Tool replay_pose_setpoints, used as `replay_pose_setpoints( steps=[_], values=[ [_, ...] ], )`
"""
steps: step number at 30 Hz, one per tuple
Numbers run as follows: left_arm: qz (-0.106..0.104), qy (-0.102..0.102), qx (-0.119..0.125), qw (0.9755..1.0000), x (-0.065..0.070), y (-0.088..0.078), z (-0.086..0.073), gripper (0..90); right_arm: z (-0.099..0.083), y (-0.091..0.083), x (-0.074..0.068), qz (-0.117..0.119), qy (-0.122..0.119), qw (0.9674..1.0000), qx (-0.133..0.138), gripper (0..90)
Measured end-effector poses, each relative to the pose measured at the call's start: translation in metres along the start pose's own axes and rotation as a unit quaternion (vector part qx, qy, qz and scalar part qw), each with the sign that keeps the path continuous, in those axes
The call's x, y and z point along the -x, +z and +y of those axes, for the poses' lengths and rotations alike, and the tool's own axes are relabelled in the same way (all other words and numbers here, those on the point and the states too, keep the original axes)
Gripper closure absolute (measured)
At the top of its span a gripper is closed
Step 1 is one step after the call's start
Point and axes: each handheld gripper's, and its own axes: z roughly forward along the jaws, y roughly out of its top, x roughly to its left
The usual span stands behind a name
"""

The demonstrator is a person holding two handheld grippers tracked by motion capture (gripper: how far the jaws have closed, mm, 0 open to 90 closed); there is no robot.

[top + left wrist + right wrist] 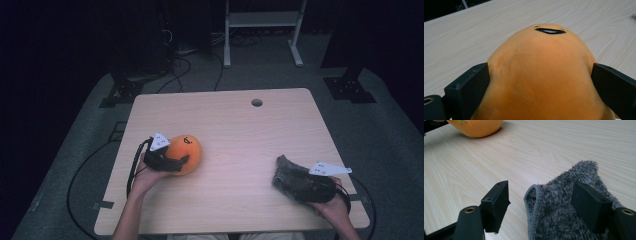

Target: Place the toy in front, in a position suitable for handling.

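Fingers [475,82] of the left gripper [540,82] squeeze the orange plush toy [541,75]; lift gently. Right gripper [541,206] fingers gape wide around the grey fuzzy cloth [559,220].

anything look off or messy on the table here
Nothing spilled or damaged. The grey fuzzy cloth lies bunched up, draped against one jaw of the open right gripper rather than between both. The orange plush toy sits squarely between the left gripper's jaws.

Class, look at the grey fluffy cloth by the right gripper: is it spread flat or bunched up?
Bunched up. The grey fluffy cloth rises in a rumpled heap with a folded hem, draped around one jaw of the open right gripper on the table.
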Motion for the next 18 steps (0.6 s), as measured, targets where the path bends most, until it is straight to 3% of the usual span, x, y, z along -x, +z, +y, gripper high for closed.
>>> replay_pose_setpoints(
  steps=[4, 7, 18],
  values=[
    [0.003, 0.01, 0.003, 0.9999, 0.0027, 0.0026, -0.0031, 2.1, 0.0005, -0.0006, -0.0011, 0.001, -0.001, 1.0, 0.001, 29.2],
    [0.007, 0.007, 0.005, 0.9999, 0.0037, 0.0039, -0.0076, 2.1, 0.0007, 0.0, -0.0018, 0.002, -0.004, 1.0, 0.002, 29.3],
    [0.031, 0.003, -0.019, 0.9993, 0.0042, 0.0024, -0.0044, 7.7, 0.002, 0.0019, -0.0028, 0.004, -0.009, 1.0, 0.0, 29.5]
  ],
)
